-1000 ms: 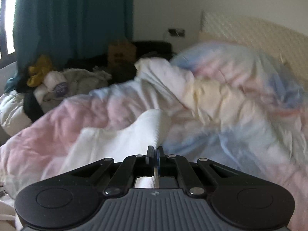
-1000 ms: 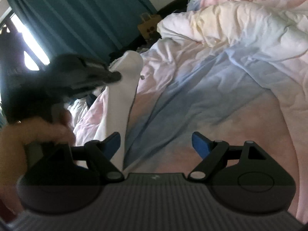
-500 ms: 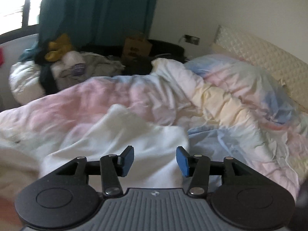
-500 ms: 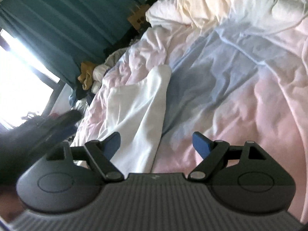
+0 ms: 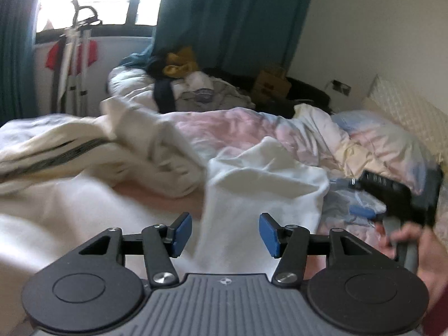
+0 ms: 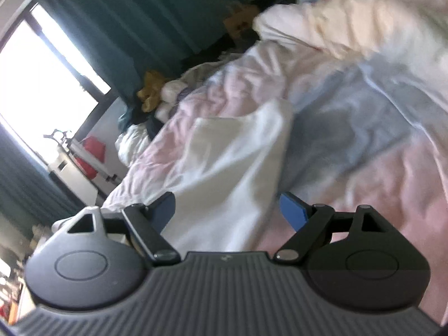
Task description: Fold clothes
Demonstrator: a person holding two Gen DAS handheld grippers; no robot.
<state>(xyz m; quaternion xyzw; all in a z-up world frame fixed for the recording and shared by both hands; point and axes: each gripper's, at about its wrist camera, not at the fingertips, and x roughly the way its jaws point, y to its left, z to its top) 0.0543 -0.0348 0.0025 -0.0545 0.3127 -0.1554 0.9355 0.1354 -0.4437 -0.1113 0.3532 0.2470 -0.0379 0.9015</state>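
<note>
Your left tool (image 5: 225,233) has just been opening, nothing between its pads; the white garment (image 5: 260,184) lies ahead. Right tool (image 6: 226,210) gapes empty.

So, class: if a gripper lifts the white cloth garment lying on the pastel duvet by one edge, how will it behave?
The white cloth garment would likely hang floppy: it lies creased, following the pastel duvet. Probably light, since it looks thin. It may slide rather than roll.

folded garment (image 5: 260,184) lies on duvet (image 5: 238,128), clothes pile (image 5: 193,89) behind.
</note>
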